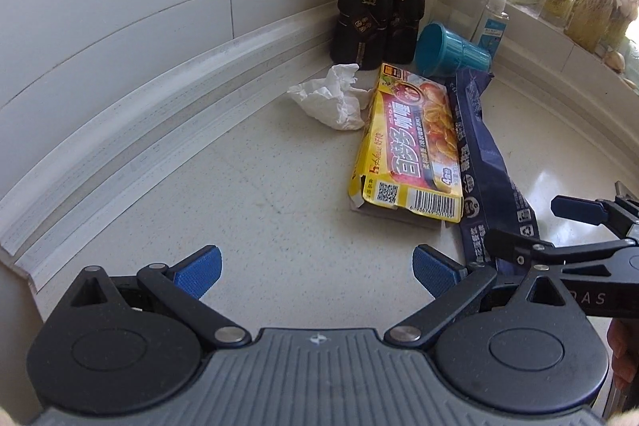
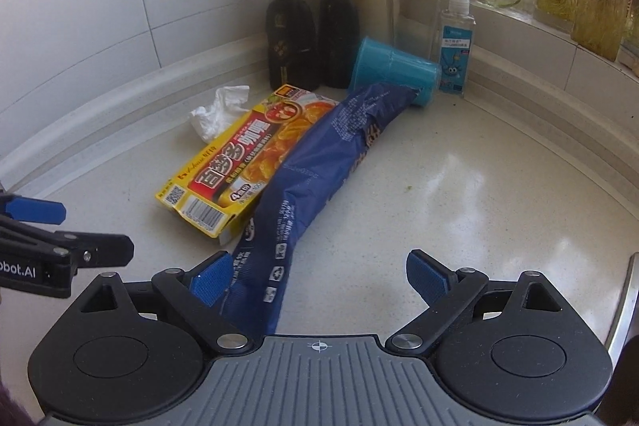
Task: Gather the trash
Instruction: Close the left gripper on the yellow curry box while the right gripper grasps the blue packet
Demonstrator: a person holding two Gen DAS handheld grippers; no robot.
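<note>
While both of your grippers hang low over the pale speckled countertop, neither one holds anything. Your left gripper has its blue-padded fingers spread wide over bare counter, short of the torn yellow cardboard curry box. Your right gripper is equally spread, and the near end of the long dark blue plastic wrapper lies between its fingers, close to the left pad; you cannot tell whether they touch.

That wrapper runs back across the counter, overlapping the right edge of the curry box, and its far end reaches the teal plastic cup lying on its side. A crumpled white tissue sits just left of the box's far end. Behind this litter, two black bottles with gold collars stand upright against the tiled wall, with a clear spray bottle right of the cup.
</note>
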